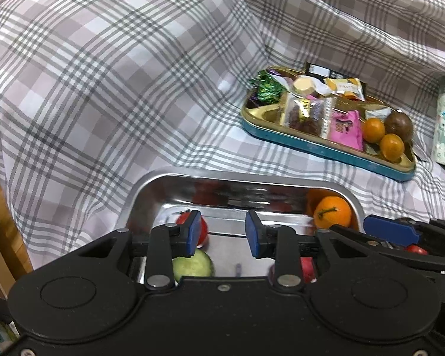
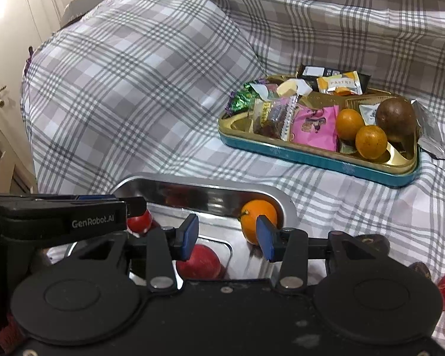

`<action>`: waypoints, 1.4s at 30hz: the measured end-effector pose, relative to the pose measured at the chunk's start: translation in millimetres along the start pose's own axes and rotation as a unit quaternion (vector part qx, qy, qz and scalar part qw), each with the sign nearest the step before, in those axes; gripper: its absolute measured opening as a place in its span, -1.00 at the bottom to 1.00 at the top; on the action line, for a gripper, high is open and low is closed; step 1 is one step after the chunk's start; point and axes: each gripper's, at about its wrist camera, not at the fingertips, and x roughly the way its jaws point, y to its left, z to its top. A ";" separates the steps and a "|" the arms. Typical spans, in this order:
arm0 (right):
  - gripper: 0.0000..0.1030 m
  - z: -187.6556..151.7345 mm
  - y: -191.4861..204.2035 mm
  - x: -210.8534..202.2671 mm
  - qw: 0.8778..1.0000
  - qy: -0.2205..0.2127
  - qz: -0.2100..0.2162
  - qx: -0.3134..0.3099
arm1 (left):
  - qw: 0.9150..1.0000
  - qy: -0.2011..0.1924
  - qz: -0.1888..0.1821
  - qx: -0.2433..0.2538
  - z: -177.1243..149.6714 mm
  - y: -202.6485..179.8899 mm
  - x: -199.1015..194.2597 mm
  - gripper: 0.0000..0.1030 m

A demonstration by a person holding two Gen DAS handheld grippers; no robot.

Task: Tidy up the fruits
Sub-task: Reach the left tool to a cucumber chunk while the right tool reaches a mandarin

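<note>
steel tray (image 2: 287,207) middle bare, orange (image 2: 256,218) blocking far corner

Left claw (image 1: 224,234) and right claw (image 2: 227,238) hover side by side, jaws parted, gripping nothing.

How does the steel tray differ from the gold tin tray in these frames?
The steel tray is plain, shiny and undivided; the gold tin tray has teal sides and moulded compartments. The steel tray holds only produce, such as an orange; the gold tin tray holds wrapped snacks beside fruit. Both rest on the plaid cloth.
</note>
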 end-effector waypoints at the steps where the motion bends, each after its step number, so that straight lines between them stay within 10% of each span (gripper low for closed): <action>1: -0.10 -0.5 -0.5 -1.3 1.000 0.004 -0.004 -0.005 | 1.000 0.000 -0.002 0.004 -0.6 -3.4 -1.2 -0.19; 21: -0.10 12.6 -123.4 -77.0 0.989 -0.012 -0.113 0.095 | 0.992 0.000 -0.087 0.095 -17.0 -94.6 -27.4 -0.19; 42: -0.10 -14.8 -190.3 -81.3 0.980 0.122 -0.117 0.102 | 0.970 0.026 -0.156 0.185 -55.1 -151.9 -42.0 -0.19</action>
